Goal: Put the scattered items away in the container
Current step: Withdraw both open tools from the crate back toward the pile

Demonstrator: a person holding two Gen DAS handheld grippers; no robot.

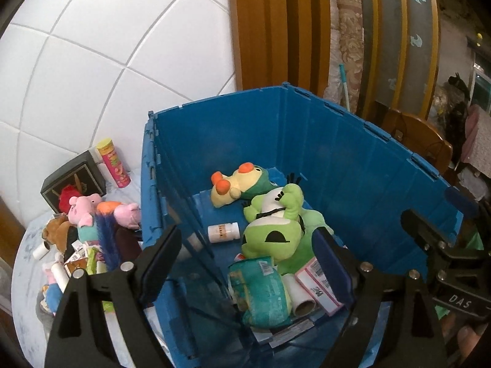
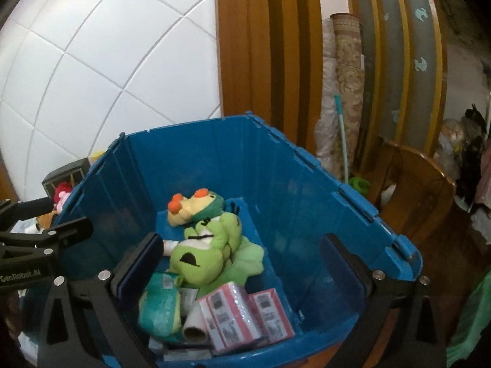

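A blue plastic bin (image 1: 307, 116) stands open below both grippers. In it lie a green frog plush (image 1: 273, 230), a yellow plush with orange eyes (image 1: 236, 184), a white pill bottle (image 1: 223, 232), a teal packet (image 1: 260, 291), a cardboard roll (image 1: 299, 296) and pink-white boxes (image 2: 242, 316). My left gripper (image 1: 245, 251) hangs open over the bin's near left side with nothing between its fingers. My right gripper (image 2: 242, 254) is open and empty above the boxes. Left of the bin lies a pile with a pink pig plush (image 1: 81, 211), a brown plush (image 1: 56, 233) and a blue brush (image 1: 106, 239).
A chips can (image 1: 112, 162) and a black box (image 1: 75, 178) stand against the white tiled wall (image 1: 92, 46) behind the pile. A wooden chair (image 2: 414, 190), a rolled carpet (image 2: 346, 76) and a wooden door frame (image 2: 260, 61) are behind and right of the bin.
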